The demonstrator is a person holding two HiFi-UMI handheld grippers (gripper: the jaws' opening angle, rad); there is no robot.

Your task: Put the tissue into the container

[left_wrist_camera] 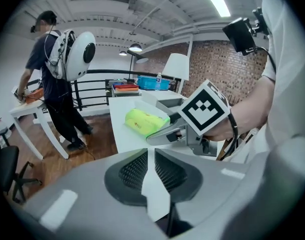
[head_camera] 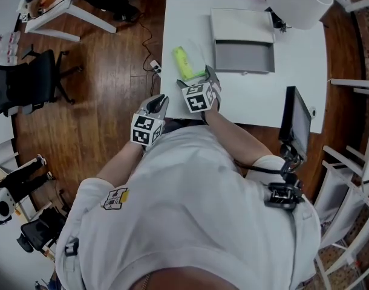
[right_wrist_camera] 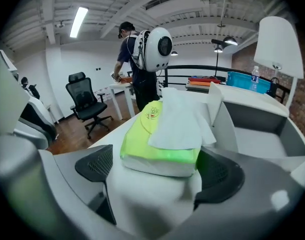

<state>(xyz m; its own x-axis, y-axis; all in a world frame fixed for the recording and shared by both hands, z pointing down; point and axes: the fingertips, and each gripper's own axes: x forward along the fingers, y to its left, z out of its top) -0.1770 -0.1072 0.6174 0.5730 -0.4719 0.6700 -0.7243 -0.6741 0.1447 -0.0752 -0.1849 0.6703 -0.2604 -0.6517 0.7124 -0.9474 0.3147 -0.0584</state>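
The right hand-held gripper (right_wrist_camera: 155, 179) has its jaws spread wide, with the green tissue pack (right_wrist_camera: 160, 154) and its poking-out white tissue (right_wrist_camera: 177, 124) lying on the counter (head_camera: 263, 95) between them, the grey container (right_wrist_camera: 252, 129) just past it, the pack's red mark too small to read, and the left hand-held gripper (left_wrist_camera: 148, 156) off to its left with jaws pressed together.

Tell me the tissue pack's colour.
The pack is lime green, with a white tissue on top; best in the right gripper view.

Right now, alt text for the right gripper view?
A lime-green plastic tissue pack with a white tissue poking from its top lies on the white table, between the right gripper's open fingers. An open grey box-shaped container sits behind it to the right.
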